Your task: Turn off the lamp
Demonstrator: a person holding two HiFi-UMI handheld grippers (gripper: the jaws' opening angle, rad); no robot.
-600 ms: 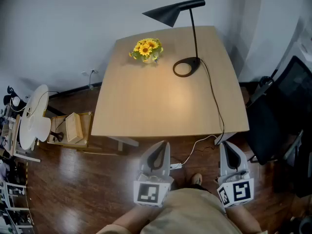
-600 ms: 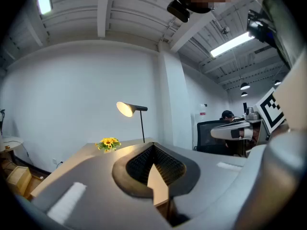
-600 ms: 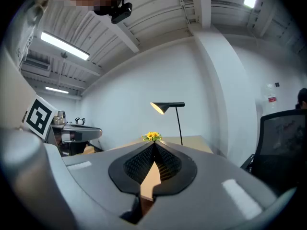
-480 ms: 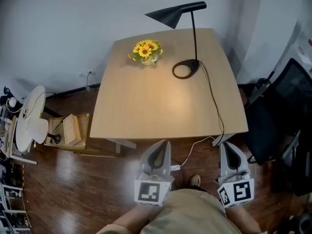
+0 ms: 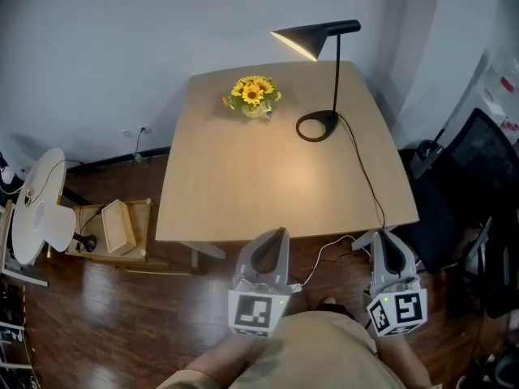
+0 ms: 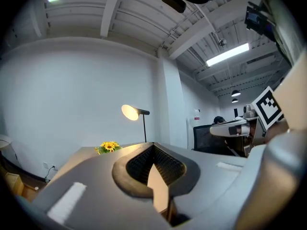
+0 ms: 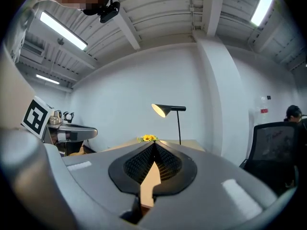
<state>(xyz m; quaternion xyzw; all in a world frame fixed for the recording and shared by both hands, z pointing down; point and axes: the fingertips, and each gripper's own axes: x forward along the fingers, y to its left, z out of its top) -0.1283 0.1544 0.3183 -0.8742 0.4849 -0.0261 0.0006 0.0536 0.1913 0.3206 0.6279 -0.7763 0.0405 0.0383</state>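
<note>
- The lamp (image 5: 336, 75) stands at the far right corner of the wooden table (image 5: 235, 193). It is black, with a thin upright pole, a ring-shaped base (image 5: 318, 126) and a cone shade (image 5: 312, 36) pointing left.
- It is on: the shade's inside glows bright, and a warm pool of light lies on the tabletop beside the base.
- Its black cord (image 5: 365, 177) runs along the table's right side and off the near edge.
- A small bunch of sunflowers (image 5: 254, 94) sits near the lamp, to its left.
- The left gripper (image 5: 276, 235) is held low before the near edge, well apart from the lamp, jaws pressed together on nothing.
- The right gripper (image 5: 388, 237) is alongside it, jaws likewise closed and empty.
</note>
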